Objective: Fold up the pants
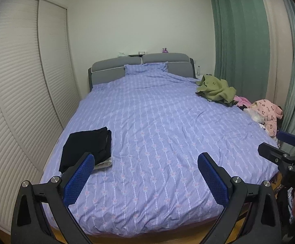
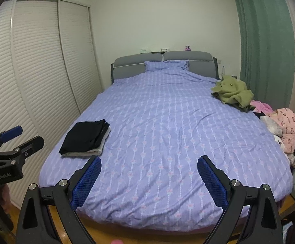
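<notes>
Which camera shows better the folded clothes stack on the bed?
The right wrist view: the folded clothes stack shows whole, black over pale layers. In the left wrist view, the left gripper finger hides its near corner.

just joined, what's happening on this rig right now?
Nothing is being handled. Both grippers, left and right, are open and empty, held above the foot of the bed. A folded stack, black on top of something light, sits at the bed's left edge. Unfolded clothes and a green garment are piled along the right edge. No pants are spread out for folding yet.
</notes>
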Motion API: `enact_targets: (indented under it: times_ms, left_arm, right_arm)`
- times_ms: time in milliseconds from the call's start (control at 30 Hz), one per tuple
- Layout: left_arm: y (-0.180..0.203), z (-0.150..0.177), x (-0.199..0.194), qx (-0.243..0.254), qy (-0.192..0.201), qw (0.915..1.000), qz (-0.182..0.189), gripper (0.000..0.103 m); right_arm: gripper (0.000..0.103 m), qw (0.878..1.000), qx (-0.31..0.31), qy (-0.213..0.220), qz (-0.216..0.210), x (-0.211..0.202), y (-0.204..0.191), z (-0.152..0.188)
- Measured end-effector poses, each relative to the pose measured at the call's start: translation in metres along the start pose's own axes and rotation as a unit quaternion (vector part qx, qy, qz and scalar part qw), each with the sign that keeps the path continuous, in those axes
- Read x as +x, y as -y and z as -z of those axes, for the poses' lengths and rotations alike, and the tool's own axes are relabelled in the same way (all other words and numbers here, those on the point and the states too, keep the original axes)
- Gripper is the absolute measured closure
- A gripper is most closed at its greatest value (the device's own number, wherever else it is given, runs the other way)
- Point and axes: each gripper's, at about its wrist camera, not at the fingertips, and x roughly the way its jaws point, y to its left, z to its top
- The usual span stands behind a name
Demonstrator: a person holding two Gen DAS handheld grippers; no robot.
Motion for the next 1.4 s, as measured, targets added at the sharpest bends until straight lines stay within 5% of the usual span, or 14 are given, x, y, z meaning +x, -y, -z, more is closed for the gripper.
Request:
enact_targets:
  times_ms: [833, 1400]
  left_arm:
    - [-0.003, -0.005, 0.0, -0.028, -0.011, 0.999, 0.034, 0.0]
    - [0.005, -0.005, -0.004, -0.014, -0.004, 0.9996, 0.022, 0.0]
  right_arm:
    - [0.007, 1.0, 0.008, 0.016, 0.005, -0.013, 0.01, -0.003]
    - [0.007, 1.0, 0.007, 0.016, 0.011, -0.019, 0.009, -0.004]
